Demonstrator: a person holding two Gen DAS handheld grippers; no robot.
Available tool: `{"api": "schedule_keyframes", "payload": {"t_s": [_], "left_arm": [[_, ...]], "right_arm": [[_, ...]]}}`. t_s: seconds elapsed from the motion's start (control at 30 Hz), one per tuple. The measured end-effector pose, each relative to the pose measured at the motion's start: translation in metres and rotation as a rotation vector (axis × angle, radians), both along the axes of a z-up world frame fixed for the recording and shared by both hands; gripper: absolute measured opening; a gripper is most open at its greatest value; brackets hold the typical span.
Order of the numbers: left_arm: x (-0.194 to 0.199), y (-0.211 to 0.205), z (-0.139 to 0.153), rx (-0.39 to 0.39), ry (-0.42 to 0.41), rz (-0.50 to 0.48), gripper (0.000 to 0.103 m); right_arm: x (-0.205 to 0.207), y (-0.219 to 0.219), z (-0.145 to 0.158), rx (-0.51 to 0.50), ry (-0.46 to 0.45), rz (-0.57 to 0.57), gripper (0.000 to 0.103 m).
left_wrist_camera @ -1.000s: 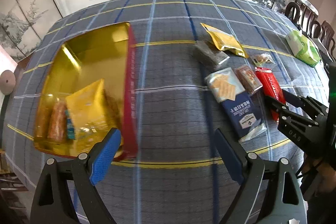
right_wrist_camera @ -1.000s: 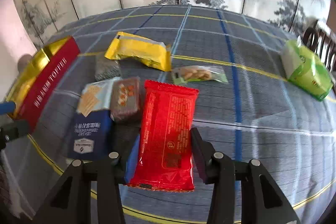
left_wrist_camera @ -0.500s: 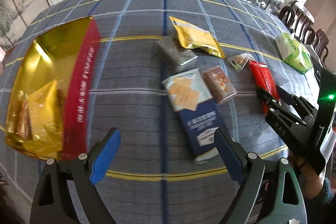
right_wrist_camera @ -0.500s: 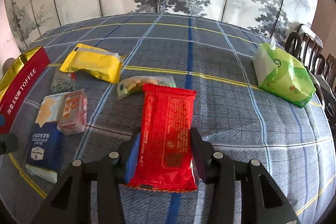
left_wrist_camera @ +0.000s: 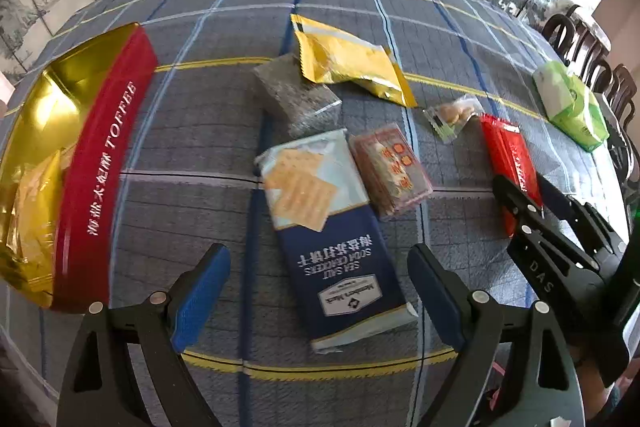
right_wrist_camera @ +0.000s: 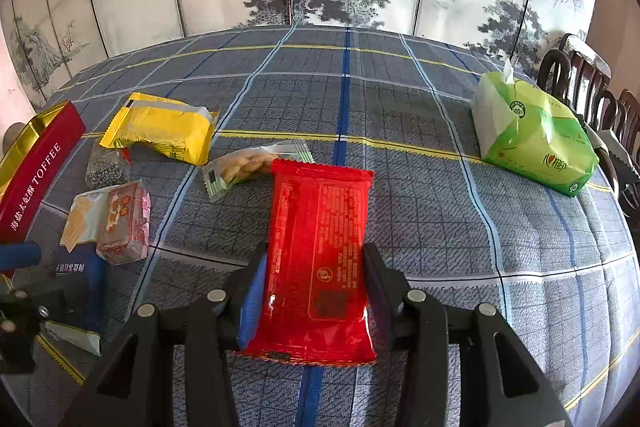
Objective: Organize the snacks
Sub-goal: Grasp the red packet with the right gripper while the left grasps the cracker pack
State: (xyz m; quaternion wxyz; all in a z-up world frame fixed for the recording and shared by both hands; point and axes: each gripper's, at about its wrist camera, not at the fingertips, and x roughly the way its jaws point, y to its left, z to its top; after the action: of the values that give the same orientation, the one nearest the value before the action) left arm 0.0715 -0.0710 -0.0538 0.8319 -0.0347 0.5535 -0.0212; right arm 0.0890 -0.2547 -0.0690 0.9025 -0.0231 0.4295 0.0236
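Sorting loose snacks into the open red-and-gold toffee tin (left_wrist_camera: 100, 163) is the step in hand; the tin sits at the left of the blue plaid tablecloth (right_wrist_camera: 440, 227) and already holds gold-wrapped packets. The left gripper (left_wrist_camera: 320, 291) hangs with jaws spread wide and empty over the navy-and-pale-blue soda cracker pack (left_wrist_camera: 332, 239), lying flat near the tin. The next move probably calls for lowering and closing across the pack's width. The right gripper (right_wrist_camera: 312, 283) is clamped on the glossy red foil snack packet (right_wrist_camera: 320, 239), whose far end shows a crimped edge. This packet likely goes to the tin next.
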Motion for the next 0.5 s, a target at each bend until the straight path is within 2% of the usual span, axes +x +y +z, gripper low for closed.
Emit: {"api": "schedule_keyframes", "payload": {"t_s": [0.23,0.4,0.5], "left_arm": [[0.004,-0.006,-0.014,0.06,0.035,-0.034,0.088],[0.003,-0.001,-0.016,0.064,0.033,-0.054,0.088],[0.0,0.003,-0.015,0.072,0.033,-0.079,0.085]], "right_arm": [[0.001,-0.001,-0.001,0.003,0.0,0.001,0.047],[0.001,-0.001,-0.001,0.002,0.0,0.001,0.047],[0.001,-0.001,-0.001,0.002,0.0,0.001,0.047]]}}
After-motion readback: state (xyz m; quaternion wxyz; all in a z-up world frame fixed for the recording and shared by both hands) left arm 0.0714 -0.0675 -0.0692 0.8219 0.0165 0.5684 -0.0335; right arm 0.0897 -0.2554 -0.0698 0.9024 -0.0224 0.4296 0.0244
